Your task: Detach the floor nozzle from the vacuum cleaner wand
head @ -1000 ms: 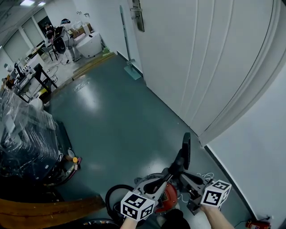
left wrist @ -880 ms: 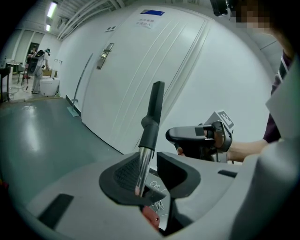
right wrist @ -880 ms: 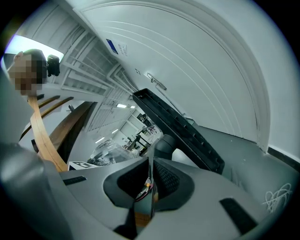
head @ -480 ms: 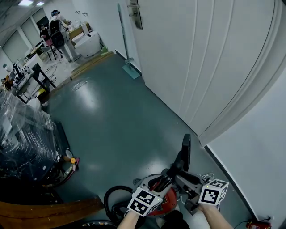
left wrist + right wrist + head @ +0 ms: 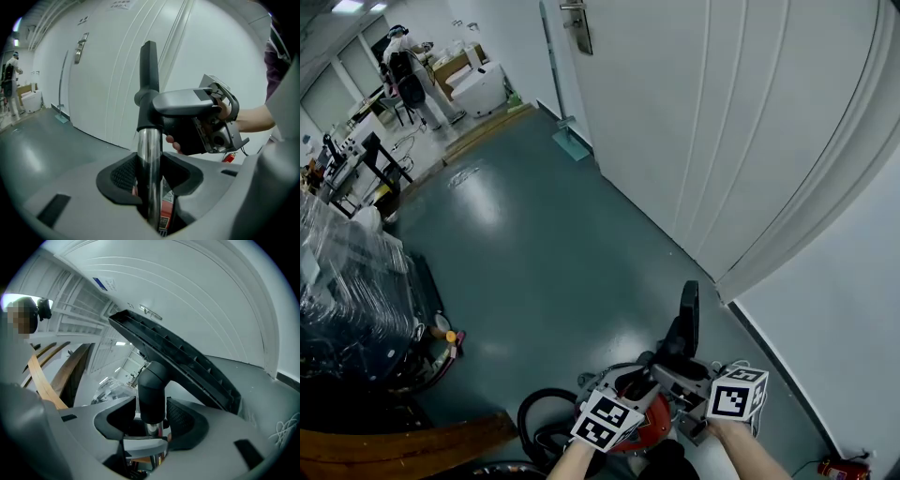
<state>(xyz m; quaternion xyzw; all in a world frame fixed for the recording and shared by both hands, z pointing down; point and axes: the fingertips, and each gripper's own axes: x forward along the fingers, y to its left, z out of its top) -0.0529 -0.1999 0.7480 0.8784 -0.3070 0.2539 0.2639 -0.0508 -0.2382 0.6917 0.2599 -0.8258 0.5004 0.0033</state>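
The black floor nozzle (image 5: 689,314) stands on end over the red vacuum canister (image 5: 652,417), still joined to the chrome wand (image 5: 149,159). In the left gripper view the nozzle (image 5: 149,65) rises above the wand. My left gripper (image 5: 636,389) has its jaws closing around the wand, which lies between the pads (image 5: 123,173) with slim gaps. My right gripper (image 5: 680,370) has its jaws opening, and the nozzle's black neck (image 5: 151,390) sits between them, unpressed. The nozzle's ribbed underside (image 5: 187,362) slants across the right gripper view.
White door panels (image 5: 750,141) and a wall close off the right side. The black hose (image 5: 534,417) coils left of the canister. A wooden board (image 5: 403,441), a plastic-wrapped rack (image 5: 347,300), a fire extinguisher (image 5: 839,466) and a distant person (image 5: 403,80) are also in view.
Both marker cubes have sunk slightly, and the left one has shifted right toward the wand. The person at the far end has walked into view.
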